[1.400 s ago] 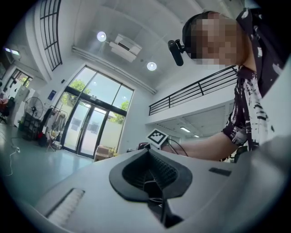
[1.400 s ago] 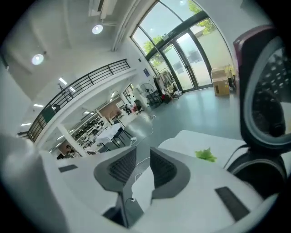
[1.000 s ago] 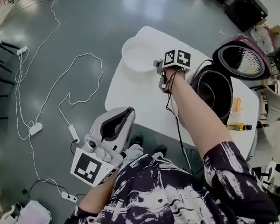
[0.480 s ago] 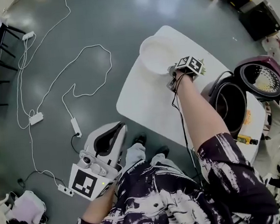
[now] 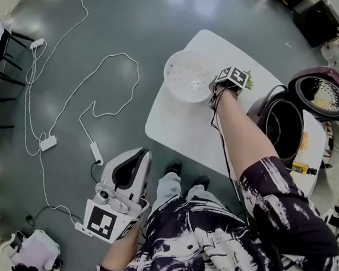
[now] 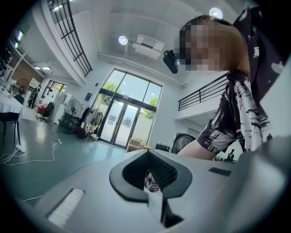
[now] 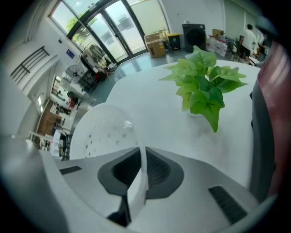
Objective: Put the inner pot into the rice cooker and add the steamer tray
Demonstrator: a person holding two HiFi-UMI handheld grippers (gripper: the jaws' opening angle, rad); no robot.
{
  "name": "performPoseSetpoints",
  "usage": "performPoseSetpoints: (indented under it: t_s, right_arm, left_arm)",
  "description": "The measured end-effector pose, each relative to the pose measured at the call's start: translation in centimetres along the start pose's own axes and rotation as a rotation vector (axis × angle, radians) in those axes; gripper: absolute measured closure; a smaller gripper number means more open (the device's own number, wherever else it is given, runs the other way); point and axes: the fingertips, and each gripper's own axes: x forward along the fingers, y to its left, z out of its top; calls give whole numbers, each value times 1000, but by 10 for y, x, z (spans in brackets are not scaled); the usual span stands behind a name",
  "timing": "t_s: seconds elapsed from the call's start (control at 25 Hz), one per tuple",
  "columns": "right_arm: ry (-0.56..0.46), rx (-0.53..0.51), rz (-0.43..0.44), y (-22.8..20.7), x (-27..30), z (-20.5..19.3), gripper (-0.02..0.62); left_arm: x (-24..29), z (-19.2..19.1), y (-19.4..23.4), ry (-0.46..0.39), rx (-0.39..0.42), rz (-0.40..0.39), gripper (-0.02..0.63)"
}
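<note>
Cables are trailing over the grey floor at left. The left gripper is hanging off the table, jaws together on nothing. The tray is sitting at the white table's far corner. The right gripper, jaws just closing, is pinching its rim. The cooker is standing open at right.

A green plant stands on the white table.

Head view high, steeply down; gripper views close-in (table shared with right)
</note>
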Motion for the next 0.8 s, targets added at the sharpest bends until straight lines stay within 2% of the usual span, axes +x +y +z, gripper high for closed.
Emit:
performPoseSetpoints:
  t_s: [0.28, 0.44, 0.6, 0.8]
  right_arm:
    - [38, -101, 63, 12, -18, -19, 584]
    - [18, -183, 187, 52, -45, -16, 584]
    - [-20, -267, 318, 91, -97, -8, 584]
    - [-97, -350, 369, 90, -182, 10, 584]
  left_arm:
    - [12, 7, -18, -5, 12, -56, 601]
    - [31, 7, -28, -7, 26, -111, 601]
    - [61, 15, -44, -17, 52, -186, 601]
    - [102, 31, -80, -29, 91, -305, 601]
